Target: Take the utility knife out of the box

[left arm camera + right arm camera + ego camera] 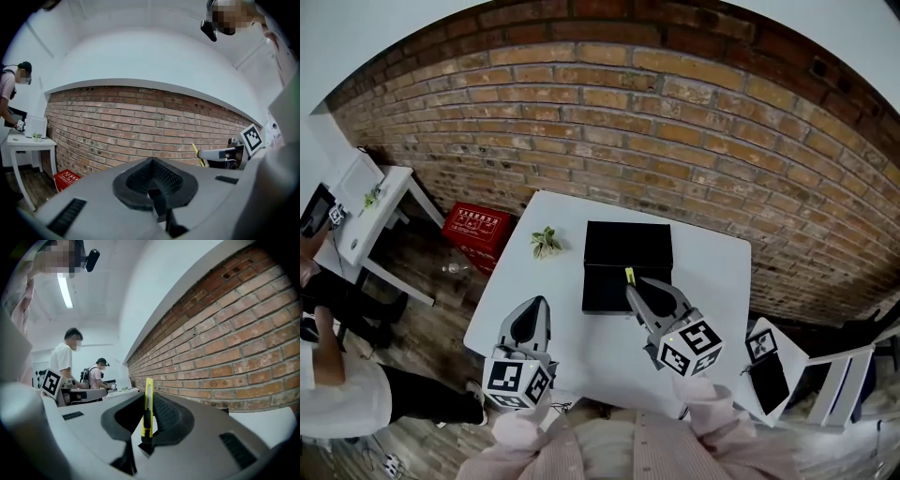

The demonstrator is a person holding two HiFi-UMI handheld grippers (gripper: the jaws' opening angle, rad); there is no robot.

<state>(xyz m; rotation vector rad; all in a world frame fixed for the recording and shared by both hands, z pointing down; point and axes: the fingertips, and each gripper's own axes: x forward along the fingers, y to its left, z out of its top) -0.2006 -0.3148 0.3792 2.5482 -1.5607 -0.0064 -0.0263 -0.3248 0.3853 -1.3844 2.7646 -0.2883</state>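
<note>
The right gripper's pads are pinching the yellow knife by its flat sides, so it stands on edge between them and pokes out past the tips. The left gripper has its pads pressed together on nothing and hangs beside the other one, near the front of the table.

From where I stand, the knife is clear of the box and held in the air just above its near edge. The job looks nearly done.

The worry is the grip. The knife is slim and smooth-looking and is held only across a narrow band, so a quick swing or a roll of the hand might let it pivot or slide out. It would then fall onto the table or back into the box. The left gripper is close enough that it could knock the knife if the two drift together.

The box is black and sits in the middle of the table. Its inside is too dark to tell whether anything is left in it. A red crate sits on the floor by the brick wall, and I can't make out its contents. A green sprig lies just left of the box.
</note>
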